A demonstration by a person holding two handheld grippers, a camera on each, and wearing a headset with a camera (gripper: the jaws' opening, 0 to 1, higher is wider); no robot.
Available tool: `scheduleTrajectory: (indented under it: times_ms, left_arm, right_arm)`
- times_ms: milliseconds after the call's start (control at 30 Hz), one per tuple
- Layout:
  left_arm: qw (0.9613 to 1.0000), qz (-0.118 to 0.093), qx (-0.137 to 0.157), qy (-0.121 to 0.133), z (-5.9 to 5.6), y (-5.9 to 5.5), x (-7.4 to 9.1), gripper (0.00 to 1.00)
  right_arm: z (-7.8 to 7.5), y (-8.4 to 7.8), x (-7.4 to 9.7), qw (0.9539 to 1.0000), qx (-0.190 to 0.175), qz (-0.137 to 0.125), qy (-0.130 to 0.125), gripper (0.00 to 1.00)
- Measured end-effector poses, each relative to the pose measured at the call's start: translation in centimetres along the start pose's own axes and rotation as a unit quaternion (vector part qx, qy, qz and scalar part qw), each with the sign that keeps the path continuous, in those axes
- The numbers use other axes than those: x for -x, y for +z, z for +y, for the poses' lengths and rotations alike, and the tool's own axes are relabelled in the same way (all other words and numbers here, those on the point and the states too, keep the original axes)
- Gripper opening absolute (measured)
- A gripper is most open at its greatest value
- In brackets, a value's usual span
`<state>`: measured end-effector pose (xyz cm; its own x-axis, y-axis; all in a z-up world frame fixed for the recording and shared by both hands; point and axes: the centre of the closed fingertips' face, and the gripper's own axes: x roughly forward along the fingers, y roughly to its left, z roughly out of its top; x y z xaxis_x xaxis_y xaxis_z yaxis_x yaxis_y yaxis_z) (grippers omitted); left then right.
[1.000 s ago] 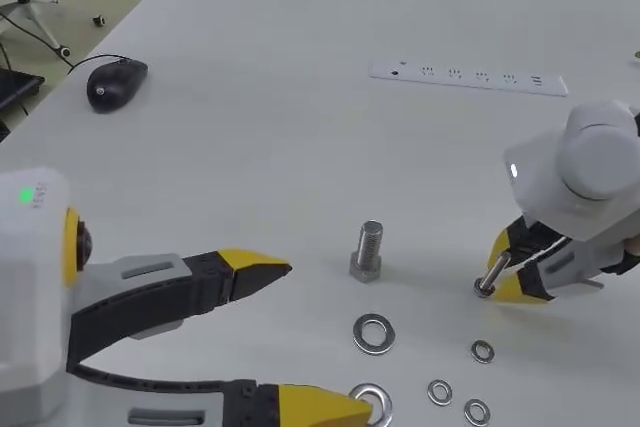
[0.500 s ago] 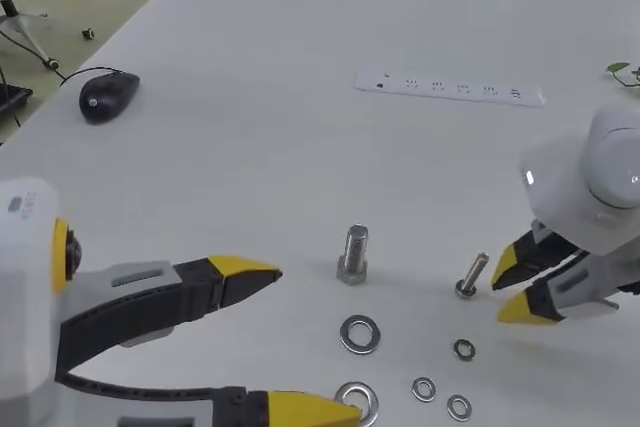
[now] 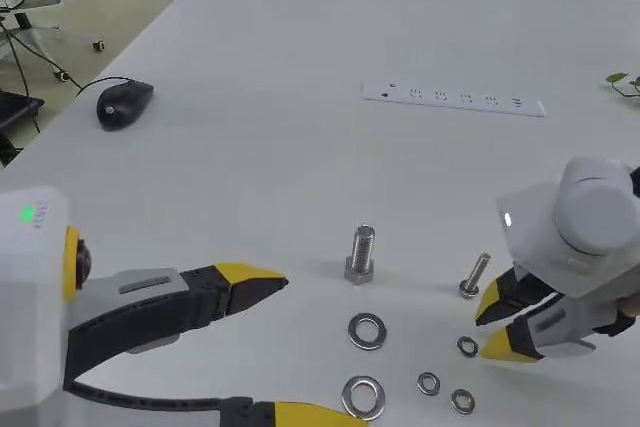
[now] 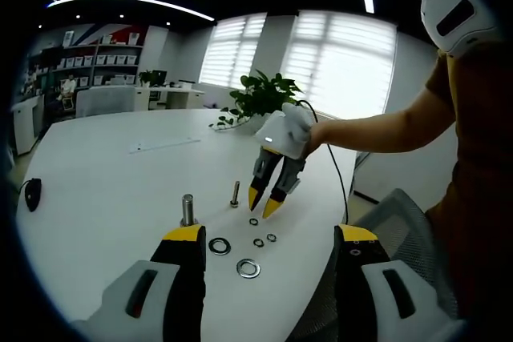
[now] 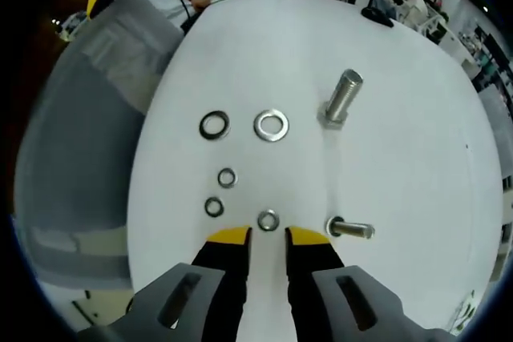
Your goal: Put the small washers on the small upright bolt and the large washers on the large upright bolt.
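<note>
- The room is an open office, and the work lies on a broad white worktable (image 3: 250, 147). On its far left sits a black computer mouse (image 3: 125, 104), well apart from the job.
- My left gripper (image 3: 318, 349) hangs low at the near edge with its yellow-tipped jaws spread wide and empty. I judge it is parked there to leave the parts free. The frame edge cuts off its lower jaw.
- The large steel hex-head bolt (image 3: 361, 254) stands upright on its head with a bare shank. The two large flat steel washers (image 3: 367, 331) lie loose in front of it.
- A long white power strip (image 3: 452, 99) lies far behind.
- The small steel bolt (image 3: 474, 276) carries no washer and looks tilted. I cannot tell whether that is a true lean or perspective.
- Three small steel washers (image 3: 428, 383) lie flat near it.
- My right gripper (image 5: 268, 235) hovers low, jaws slightly parted and holding nothing. One small washer lies just ahead of the gap, so I judge it is lined up for a pick.
</note>
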<state>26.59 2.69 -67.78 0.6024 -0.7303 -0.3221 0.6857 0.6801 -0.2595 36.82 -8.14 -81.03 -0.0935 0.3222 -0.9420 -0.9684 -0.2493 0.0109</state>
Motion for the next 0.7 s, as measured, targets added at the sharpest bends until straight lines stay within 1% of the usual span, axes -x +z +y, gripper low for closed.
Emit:
scheduleTrajectory:
  times_ms: [167, 300, 500, 633, 700]
  left_arm:
    - [1.0, -0.004, 0.001, 0.001, -0.1, 0.0, 0.4, 0.64]
    - [1.0, -0.004, 0.0, 0.0, -0.1, 0.0, 0.6, 0.64]
    - [1.0, -0.004, -0.003, -0.004, 0.0, 0.2, 0.4, 0.64]
    - [1.0, -0.006, -0.003, -0.006, -0.1, 0.3, 0.3, 0.64]
    - [1.0, -0.007, -0.003, -0.005, 0.0, 0.3, 0.3, 0.64]
  right_arm:
    - [0.1, -0.1, -0.7, 1.0, -0.002, 0.006, 0.001, 0.2]
    - [0.0, -0.2, -1.0, 0.9999, -0.007, 0.01, 0.0, 0.2]
    - [-0.4, -0.3, -1.4, 0.9998, -0.014, 0.013, -0.002, 0.2]
    - [-0.4, -0.3, -1.5, 0.9998, -0.01, 0.015, -0.002, 0.19]
    - [-0.5, -0.4, -1.5, 0.9998, 0.003, 0.019, -0.004, 0.18]
